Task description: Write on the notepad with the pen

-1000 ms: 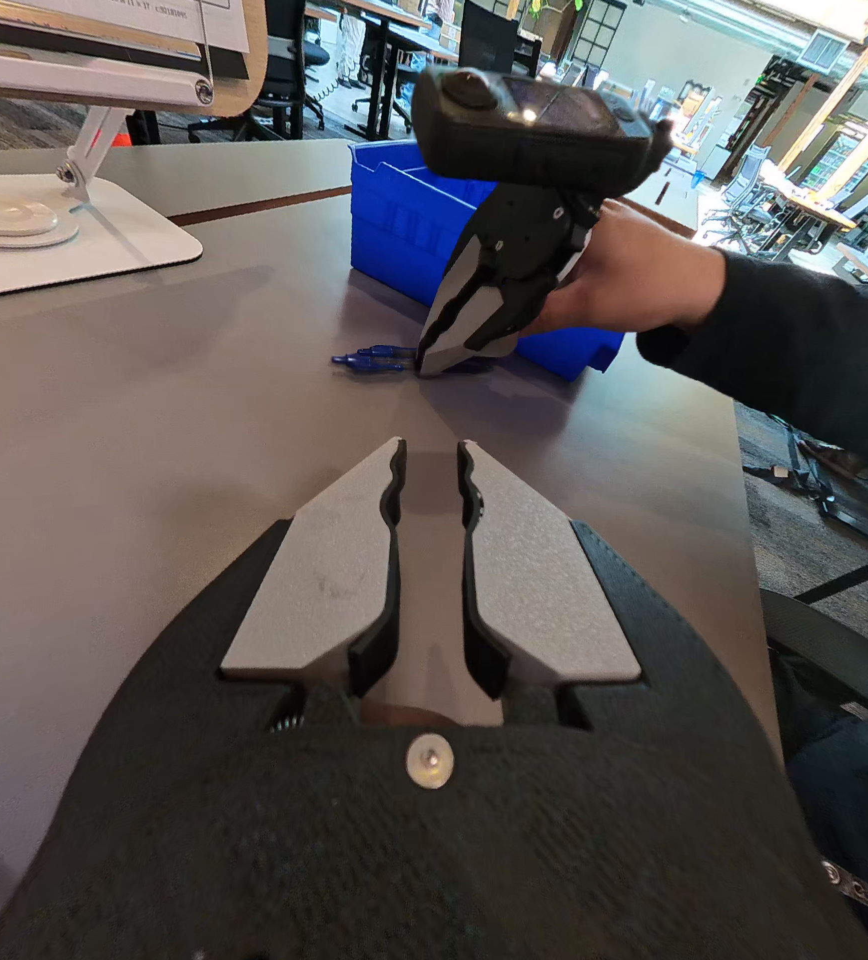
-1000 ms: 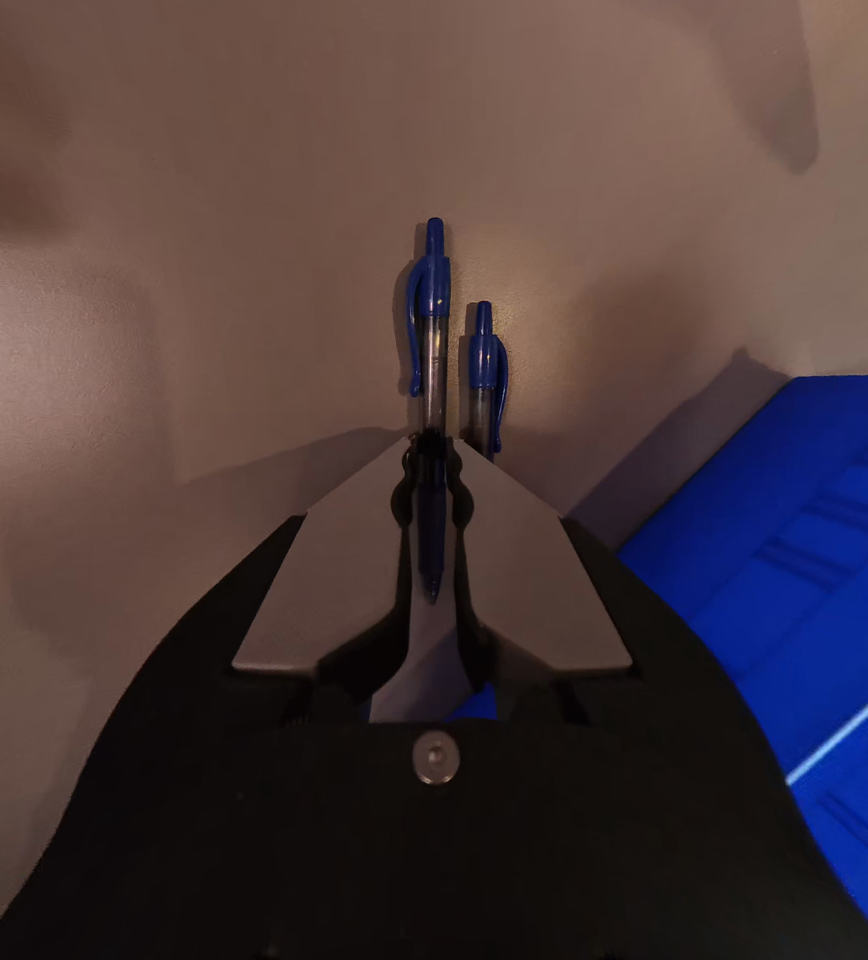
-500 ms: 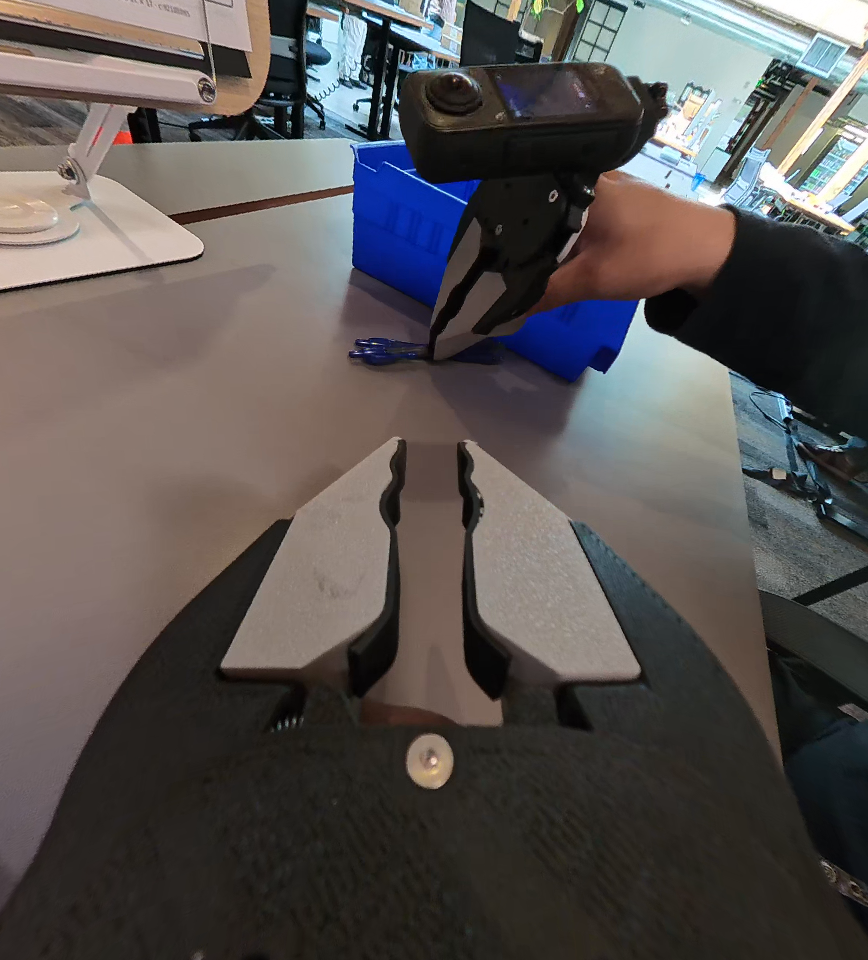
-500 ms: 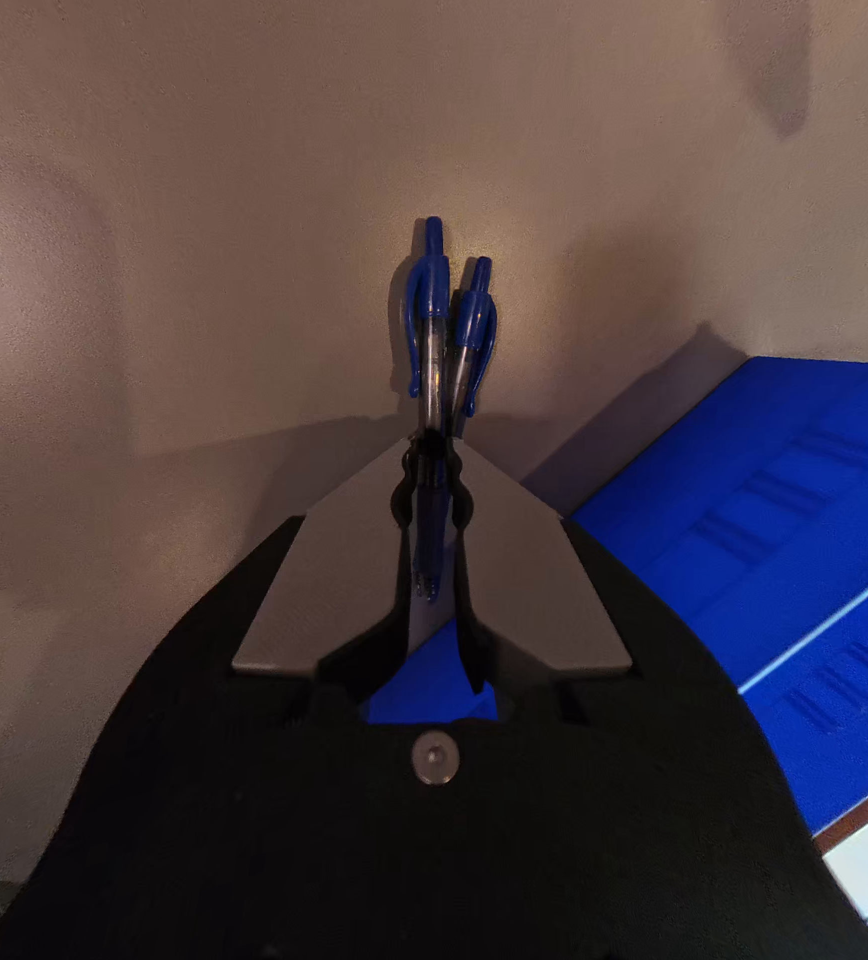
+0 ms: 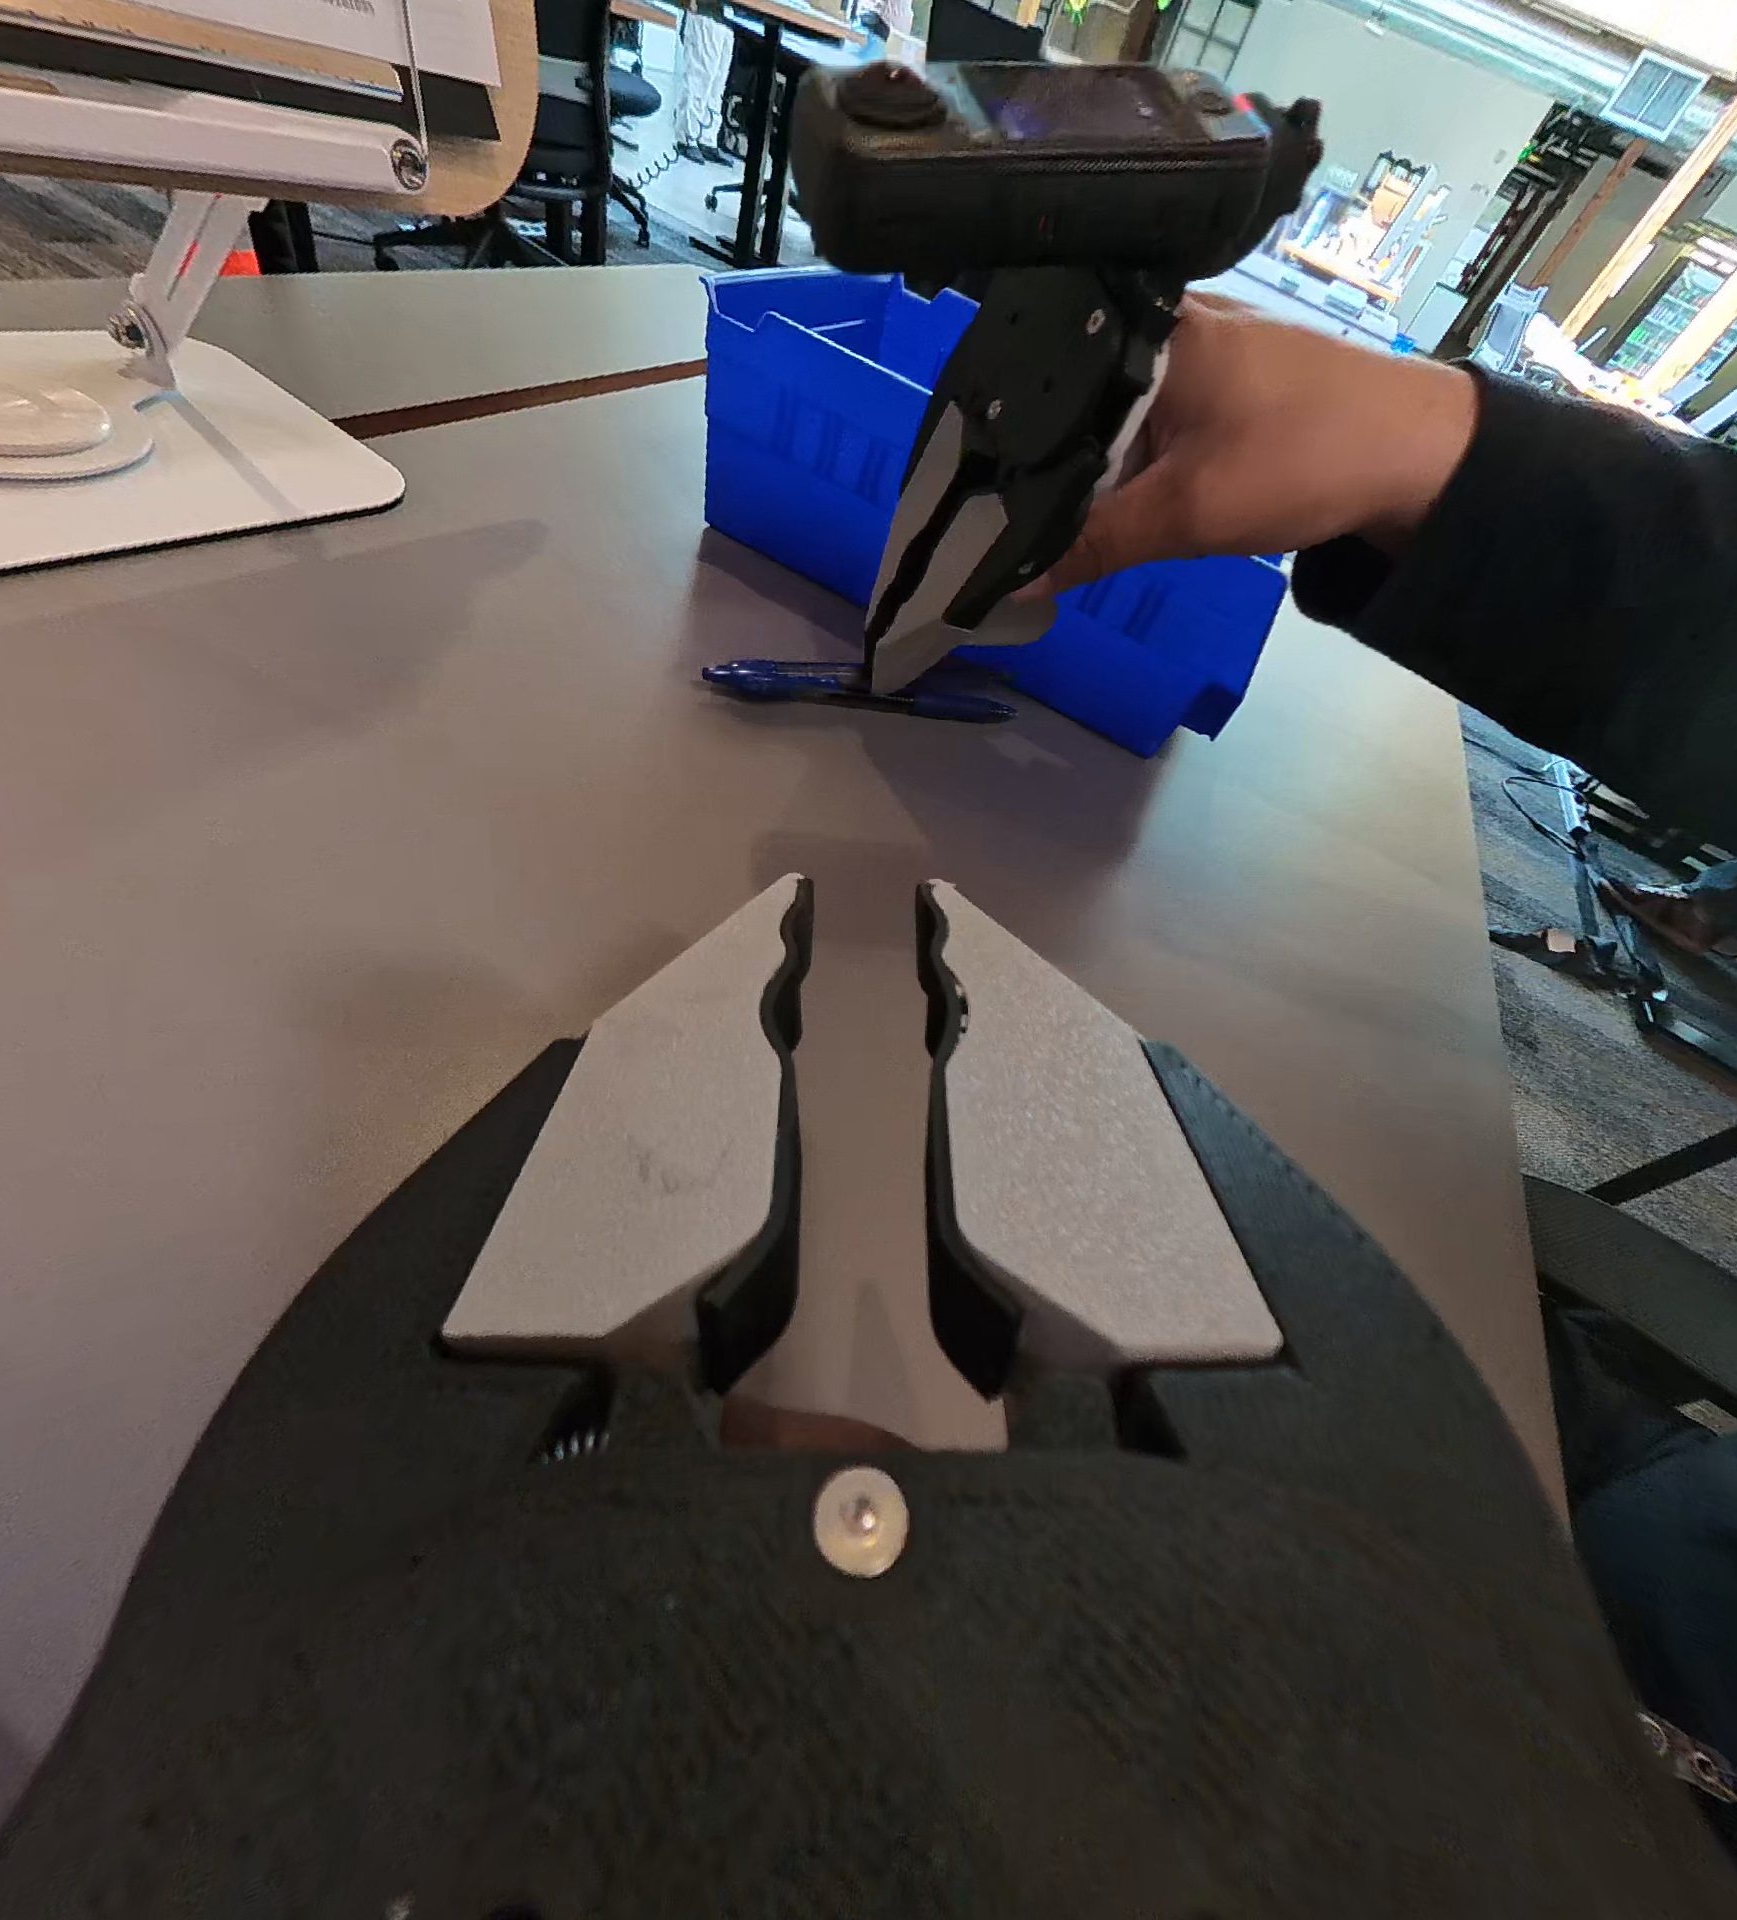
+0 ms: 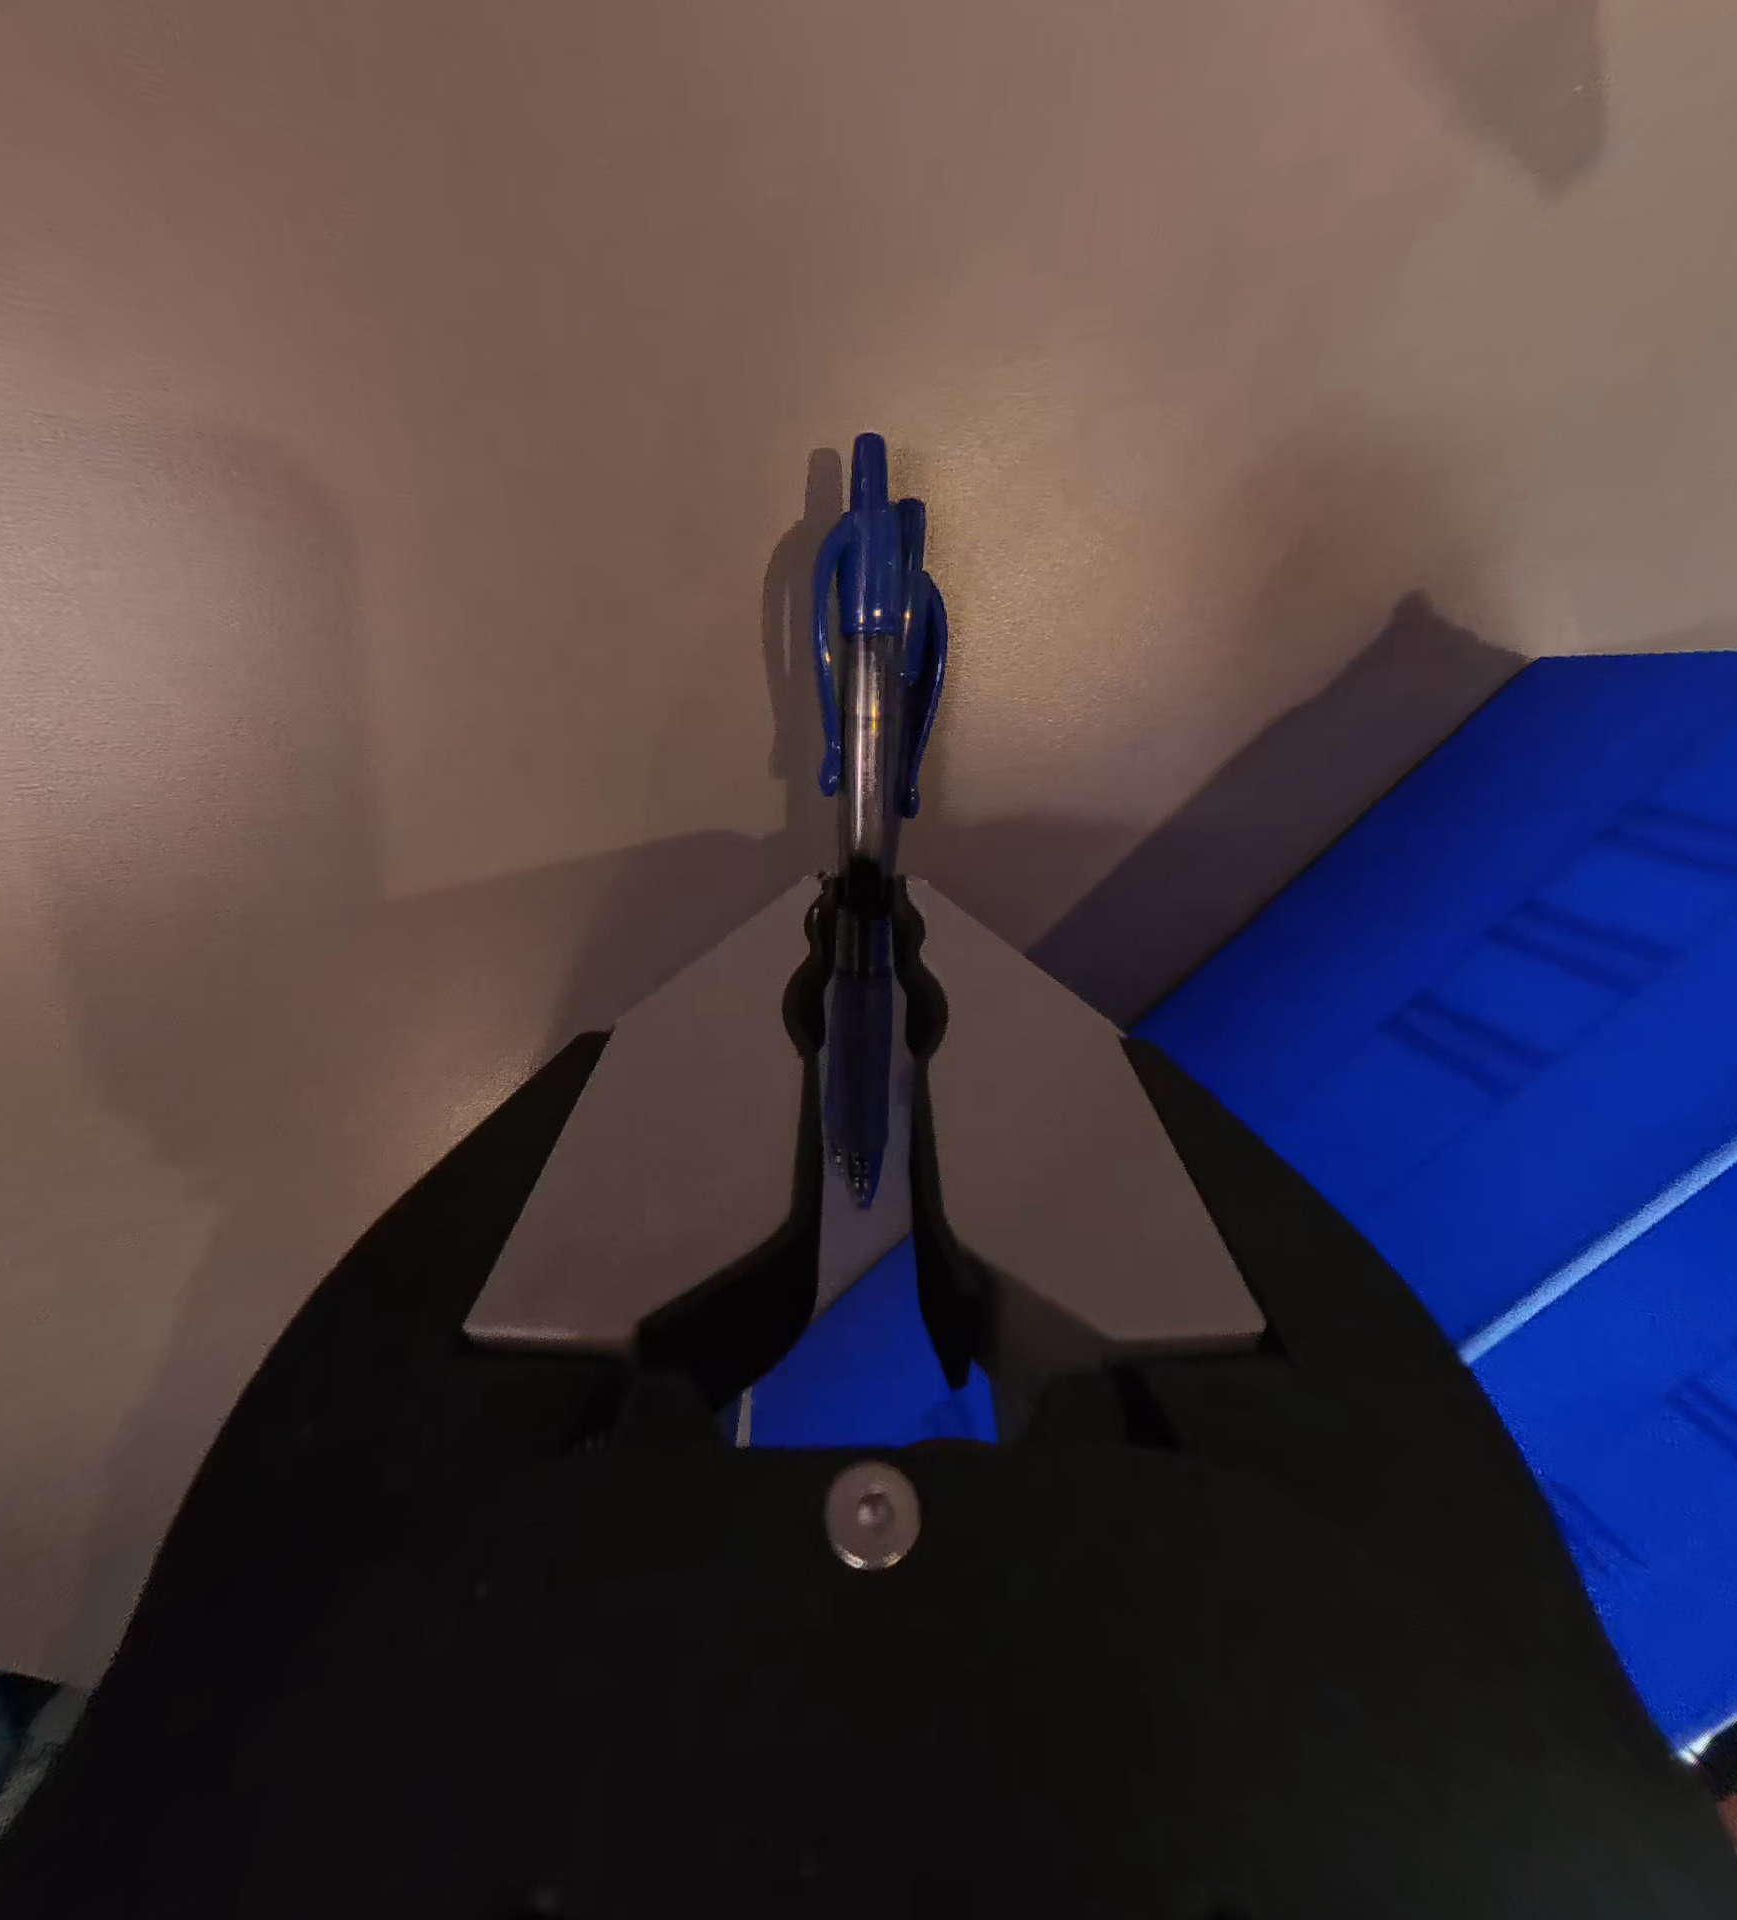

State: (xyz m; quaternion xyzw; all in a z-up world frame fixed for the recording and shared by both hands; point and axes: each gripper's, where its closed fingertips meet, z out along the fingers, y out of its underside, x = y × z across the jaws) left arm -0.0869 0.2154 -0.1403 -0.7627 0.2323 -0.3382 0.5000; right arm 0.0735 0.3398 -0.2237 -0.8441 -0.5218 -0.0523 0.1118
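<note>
The pen (image 6: 866, 727), a blue click pen with a clear barrel, sits at the centre of the right wrist view, clenched between the fingers of the right gripper (image 6: 866, 883), its clip end pointing to the top of the frame and its writing tip back between the fingers. A second blue pen (image 6: 921, 665) shows only as a sliver along the first one's right side, mostly hidden behind it. In the left wrist view the same pair lies low in the upper middle of the frame, the right gripper (image 5: 885, 675) tilted steeply down onto them over the grey table (image 5: 324, 831); whether the held pen has left the surface I cannot tell. Just behind the pens stands a blue bin (image 5: 822, 436), and a hand (image 5: 1259, 447) in a dark sleeve holds the tool from the right. The left gripper (image 5: 864, 914) fills the lower half of its own view, fingers apart with nothing between them, low over bare table. A white stand (image 5: 168, 457) with a clipboard occupies the upper left corner. No notepad can be made out for certain in either view. This looks like the pick-up step: the pen is gripped but not yet carried. The next move seems to call for lifting it without dragging its neighbour, then turning the tip outward toward the paper.
</note>
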